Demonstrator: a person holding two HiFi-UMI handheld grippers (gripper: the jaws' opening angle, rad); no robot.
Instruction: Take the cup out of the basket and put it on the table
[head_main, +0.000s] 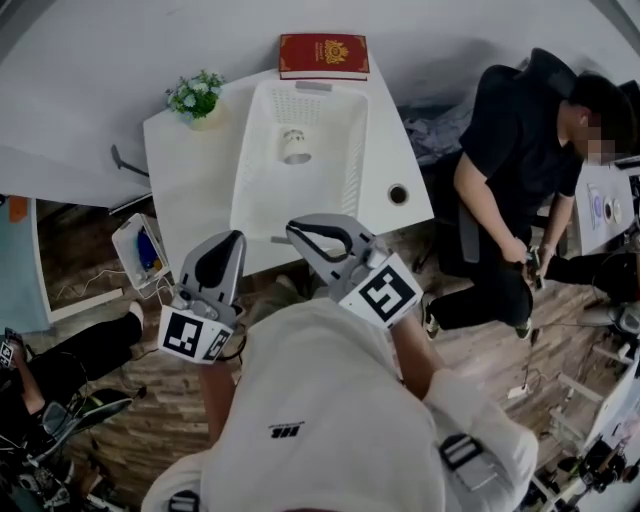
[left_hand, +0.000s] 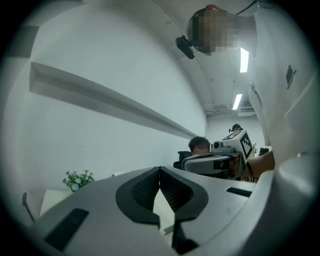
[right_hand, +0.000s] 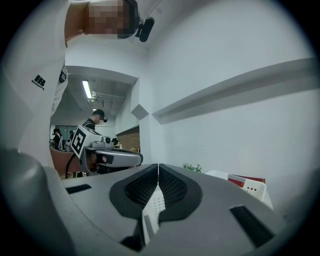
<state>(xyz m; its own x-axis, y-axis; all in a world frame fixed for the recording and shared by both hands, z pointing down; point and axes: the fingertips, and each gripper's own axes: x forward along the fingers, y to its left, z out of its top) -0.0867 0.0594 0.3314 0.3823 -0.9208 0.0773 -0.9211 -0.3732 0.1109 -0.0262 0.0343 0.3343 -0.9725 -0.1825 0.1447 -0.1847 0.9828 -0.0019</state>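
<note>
A white cup (head_main: 296, 146) lies inside the long white perforated basket (head_main: 345, 170) on the white table (head_main: 190, 170). Both grippers hover side by side at the table's near edge, short of the basket and well apart from the cup. My left gripper (head_main: 236, 238) is shut with nothing in it, its pads meeting in the left gripper view (left_hand: 160, 170). My right gripper (head_main: 292, 228) is also shut and empty (right_hand: 158, 167), its tip over the basket's near end. Each gripper view shows the other gripper beside it, and a strip of basket mesh (right_hand: 152, 205) below the pads.
A red book (head_main: 323, 55) lies at the table's far end and a small potted plant (head_main: 196, 97) at its far left corner. A round hole (head_main: 398, 193) sits near the right edge. A person in black (head_main: 520, 170) sits to the right. A box with cables (head_main: 140, 250) lies on the floor at left.
</note>
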